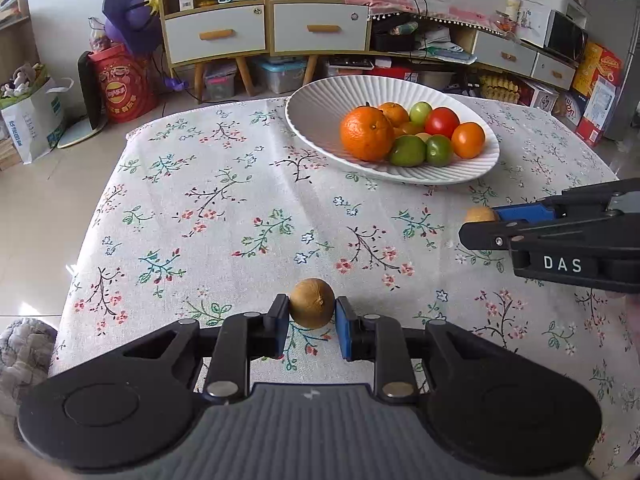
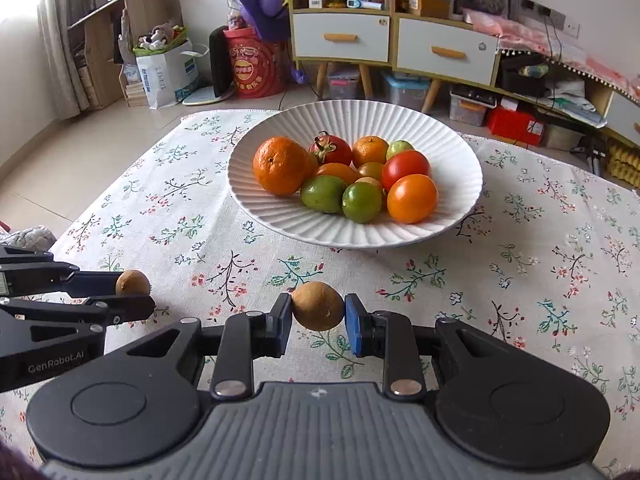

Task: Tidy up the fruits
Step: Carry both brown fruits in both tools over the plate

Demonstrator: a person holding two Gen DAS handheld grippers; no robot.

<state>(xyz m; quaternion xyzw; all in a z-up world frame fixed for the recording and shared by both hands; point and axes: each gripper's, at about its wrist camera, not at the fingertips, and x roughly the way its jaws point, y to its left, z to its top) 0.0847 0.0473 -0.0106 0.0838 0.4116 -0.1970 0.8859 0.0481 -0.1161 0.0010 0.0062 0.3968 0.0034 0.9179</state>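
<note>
near the white ribbed bowl (image 2: 460, 184), on the camera side of it, both grippers hang over the flowered worktop (image 1: 224, 216), each holding one small fruit. the left gripper (image 1: 311, 316) is nearly closed, its pads pinching a small round brown fruit (image 1: 312, 303) with a dull, finely rough skin and a dark stem dot. the right gripper (image 2: 318, 318) is closed just as tightly on a second brown fruit (image 2: 318, 306), slightly oval, tan, with a tiny dark speck. inside the bowl lie a big orange (image 2: 282, 165), smaller orange, red and green fruits. several fruits at the back of the bowl are half hidden behind the front ones. whether either brown fruit touches the worktop cannot be told.
</note>
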